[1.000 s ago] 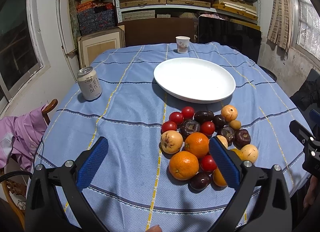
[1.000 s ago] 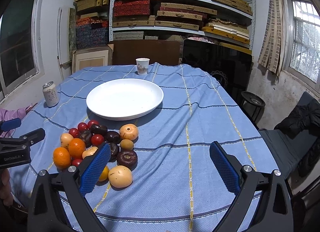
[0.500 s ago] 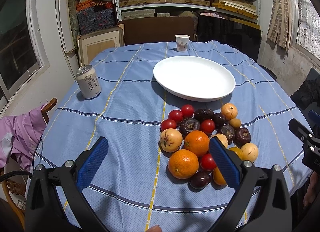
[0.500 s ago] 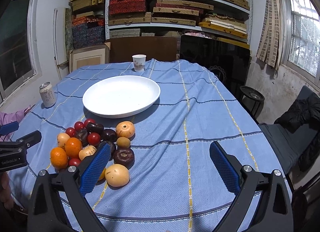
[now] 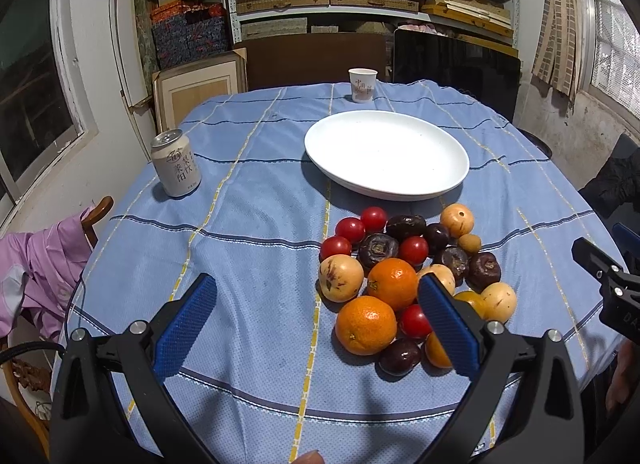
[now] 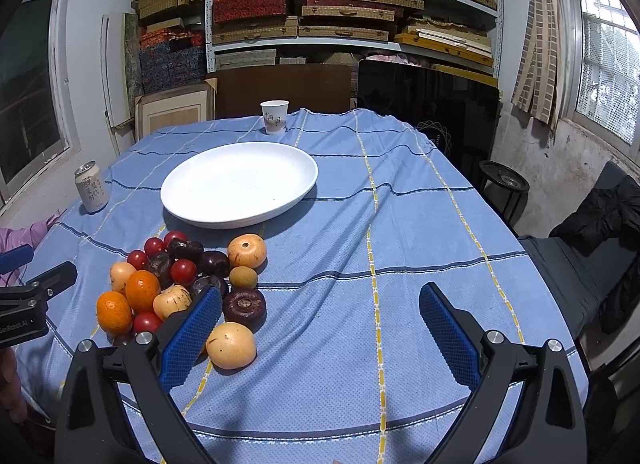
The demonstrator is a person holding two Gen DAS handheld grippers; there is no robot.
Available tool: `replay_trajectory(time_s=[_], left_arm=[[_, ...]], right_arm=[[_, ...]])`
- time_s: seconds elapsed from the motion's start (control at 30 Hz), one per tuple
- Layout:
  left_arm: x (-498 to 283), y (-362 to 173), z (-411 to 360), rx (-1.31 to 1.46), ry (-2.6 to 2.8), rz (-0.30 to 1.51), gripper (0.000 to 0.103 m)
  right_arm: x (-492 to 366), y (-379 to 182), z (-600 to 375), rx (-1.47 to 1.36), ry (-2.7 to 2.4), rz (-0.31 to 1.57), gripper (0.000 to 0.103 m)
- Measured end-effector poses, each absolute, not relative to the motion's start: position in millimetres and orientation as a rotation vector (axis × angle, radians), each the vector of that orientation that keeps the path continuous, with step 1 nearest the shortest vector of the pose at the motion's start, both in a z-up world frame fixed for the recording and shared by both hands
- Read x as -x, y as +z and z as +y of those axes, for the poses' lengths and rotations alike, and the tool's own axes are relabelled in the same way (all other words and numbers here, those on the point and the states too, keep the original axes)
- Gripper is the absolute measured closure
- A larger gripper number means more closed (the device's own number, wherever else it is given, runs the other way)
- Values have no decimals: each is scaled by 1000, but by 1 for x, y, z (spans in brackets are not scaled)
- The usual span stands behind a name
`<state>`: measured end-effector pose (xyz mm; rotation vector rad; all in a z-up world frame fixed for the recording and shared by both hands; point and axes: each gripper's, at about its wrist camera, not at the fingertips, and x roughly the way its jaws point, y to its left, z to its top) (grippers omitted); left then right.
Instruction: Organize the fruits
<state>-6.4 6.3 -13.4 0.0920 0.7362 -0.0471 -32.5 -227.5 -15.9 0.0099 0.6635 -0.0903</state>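
Observation:
A pile of fruit (image 5: 404, 276) lies on the blue tablecloth in front of an empty white plate (image 5: 386, 153): oranges (image 5: 366, 324), red tomatoes (image 5: 350, 228), dark plums and pale yellow fruits (image 6: 231, 345). The pile (image 6: 180, 280) and the plate (image 6: 239, 183) also show in the right wrist view. My left gripper (image 5: 316, 320) is open and empty, above the cloth just left of the pile. My right gripper (image 6: 320, 328) is open and empty, to the right of the pile.
A drink can (image 5: 176, 168) stands at the table's left. A paper cup (image 5: 362, 84) stands at the far edge. A chair with pink cloth (image 5: 36, 264) sits at the left. Shelves of boxes fill the back wall.
Both grippers have drifted slightly forward toward the fruit; the right view shows the pile a little closer. Both stay open and empty.

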Motion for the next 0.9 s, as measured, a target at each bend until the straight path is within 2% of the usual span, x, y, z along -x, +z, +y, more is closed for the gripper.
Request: replay_trajectory(time_s=[0.9], left_arm=[[0,-17,11,-88,-42,768,4]], right_arm=[[32,-16,-223,-1,-84,671,3]])
